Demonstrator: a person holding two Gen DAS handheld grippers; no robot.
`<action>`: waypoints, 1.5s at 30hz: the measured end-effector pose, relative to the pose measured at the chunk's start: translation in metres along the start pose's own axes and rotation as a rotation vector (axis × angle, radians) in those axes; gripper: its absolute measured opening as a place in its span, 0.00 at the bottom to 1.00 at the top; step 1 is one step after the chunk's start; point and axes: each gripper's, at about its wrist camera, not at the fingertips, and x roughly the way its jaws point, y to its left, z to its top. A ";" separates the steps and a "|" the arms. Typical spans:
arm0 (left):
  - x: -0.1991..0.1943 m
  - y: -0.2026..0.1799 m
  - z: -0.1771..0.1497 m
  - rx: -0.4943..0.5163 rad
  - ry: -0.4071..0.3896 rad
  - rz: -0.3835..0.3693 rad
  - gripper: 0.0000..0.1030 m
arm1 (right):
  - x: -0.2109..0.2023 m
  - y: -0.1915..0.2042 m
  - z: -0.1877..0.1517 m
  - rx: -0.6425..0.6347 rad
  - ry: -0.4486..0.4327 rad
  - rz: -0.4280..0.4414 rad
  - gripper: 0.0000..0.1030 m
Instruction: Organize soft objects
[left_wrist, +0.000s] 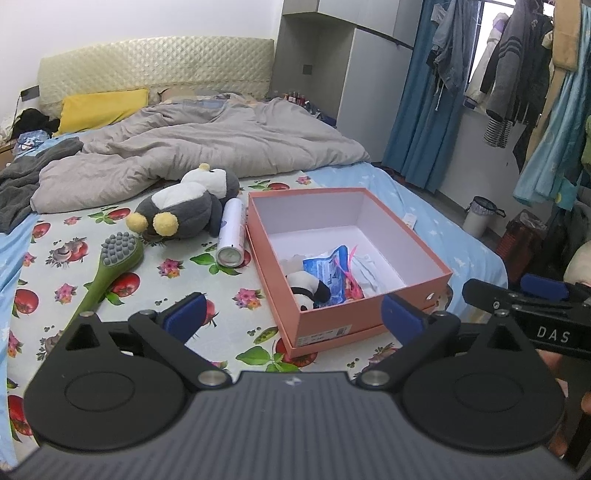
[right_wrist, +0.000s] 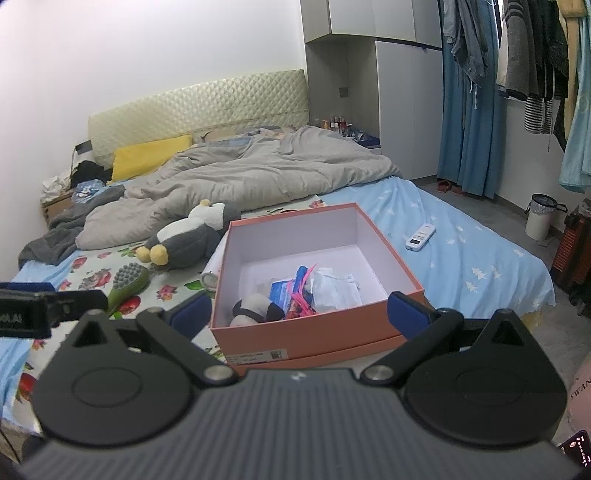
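An open pink box (left_wrist: 332, 323) (right_wrist: 306, 336) sits on the bed. Inside lie a small panda plush (left_wrist: 308, 288) (right_wrist: 255, 308), a blue packet (left_wrist: 327, 271) (right_wrist: 284, 291) and a white bag (right_wrist: 336, 288). A large grey and white penguin plush (left_wrist: 188, 206) (right_wrist: 192, 232) lies on the floral sheet behind the box. My left gripper (left_wrist: 293, 314) is open and empty, just before the box's near left corner. My right gripper (right_wrist: 301, 314) is open and empty, at the box's near wall.
A white spray can (left_wrist: 232, 232) lies between the penguin and the box. A green massage brush (left_wrist: 110, 266) (right_wrist: 127, 282) lies to the left. A grey duvet (left_wrist: 207, 147) covers the far bed. A white remote (right_wrist: 420, 236) lies on the blue sheet at right.
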 end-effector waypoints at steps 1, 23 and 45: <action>-0.001 0.001 0.000 0.000 -0.001 0.001 0.99 | 0.000 0.000 0.000 0.000 0.000 0.002 1.00; -0.006 -0.001 0.000 0.016 -0.005 -0.001 0.99 | -0.004 0.004 -0.002 -0.005 -0.002 0.010 1.00; -0.008 0.000 0.000 0.017 -0.005 -0.005 0.99 | -0.004 0.004 -0.002 -0.004 -0.002 0.010 1.00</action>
